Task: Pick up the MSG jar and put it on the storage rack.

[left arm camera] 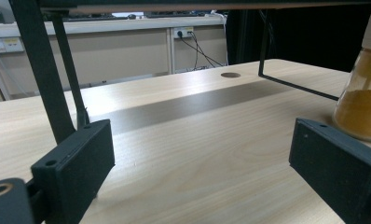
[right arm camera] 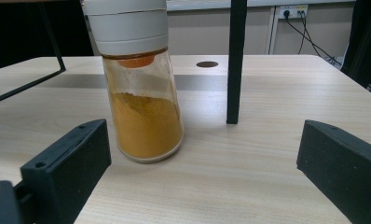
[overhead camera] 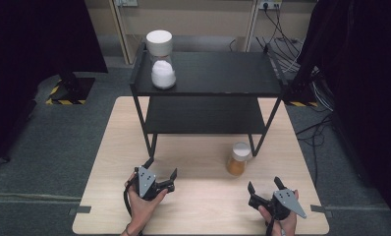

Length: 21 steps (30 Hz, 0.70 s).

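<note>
A glass jar of orange powder [overhead camera: 237, 159] with a white lid stands on the table by the shelf's front right leg; it appears again as the orange jar [right arm camera: 139, 88] and at the orange jar's edge [left arm camera: 363, 88]. A second jar holding white powder [overhead camera: 161, 61] sits on the top left of the black shelf [overhead camera: 213, 73]. My left gripper [overhead camera: 160, 168] rests open near the table's front left, jaws wide apart with nothing between them [left arm camera: 200, 163]. My right gripper [overhead camera: 265, 184] is open at the front right, a short way before the orange jar, jaws empty [right arm camera: 202, 163].
The black two-tier shelf stands mid-table on thin legs [right arm camera: 236, 60]. The wooden table [overhead camera: 203, 206] has bare room in front. Cables [overhead camera: 287, 46] and dark curtains lie beyond the far right; a striped base [overhead camera: 68, 91] sits on the floor at left.
</note>
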Each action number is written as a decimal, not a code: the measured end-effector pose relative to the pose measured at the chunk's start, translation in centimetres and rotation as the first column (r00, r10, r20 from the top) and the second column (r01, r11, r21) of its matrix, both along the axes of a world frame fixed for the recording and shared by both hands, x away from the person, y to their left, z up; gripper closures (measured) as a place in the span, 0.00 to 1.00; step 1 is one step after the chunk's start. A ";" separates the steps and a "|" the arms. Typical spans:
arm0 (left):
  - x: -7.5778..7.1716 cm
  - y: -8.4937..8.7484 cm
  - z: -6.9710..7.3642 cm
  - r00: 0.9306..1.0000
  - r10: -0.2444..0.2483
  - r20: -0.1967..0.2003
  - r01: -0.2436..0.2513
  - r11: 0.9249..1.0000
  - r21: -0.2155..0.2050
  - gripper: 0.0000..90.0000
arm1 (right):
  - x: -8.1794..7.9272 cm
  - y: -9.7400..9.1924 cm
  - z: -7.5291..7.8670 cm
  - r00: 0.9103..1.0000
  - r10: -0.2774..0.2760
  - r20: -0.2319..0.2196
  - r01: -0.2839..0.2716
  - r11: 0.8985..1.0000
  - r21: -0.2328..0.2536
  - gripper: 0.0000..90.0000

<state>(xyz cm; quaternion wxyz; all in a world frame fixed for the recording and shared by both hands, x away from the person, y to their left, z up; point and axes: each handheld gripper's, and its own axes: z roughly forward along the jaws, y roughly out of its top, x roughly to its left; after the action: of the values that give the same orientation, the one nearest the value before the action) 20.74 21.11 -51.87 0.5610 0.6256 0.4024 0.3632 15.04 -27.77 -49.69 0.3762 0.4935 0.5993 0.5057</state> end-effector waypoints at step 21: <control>-0.2 0.0 -0.2 1.000 0.002 -0.003 -0.002 1.000 0.005 0.07 | 0.0 0.0 0.0 1.000 0.000 -0.001 0.000 1.000 0.004 0.03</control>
<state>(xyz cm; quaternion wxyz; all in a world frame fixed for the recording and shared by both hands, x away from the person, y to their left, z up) 20.50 21.10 -52.05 0.5585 0.6270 0.4030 0.3641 15.05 -27.81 -49.69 0.3748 0.4945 0.5985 0.5067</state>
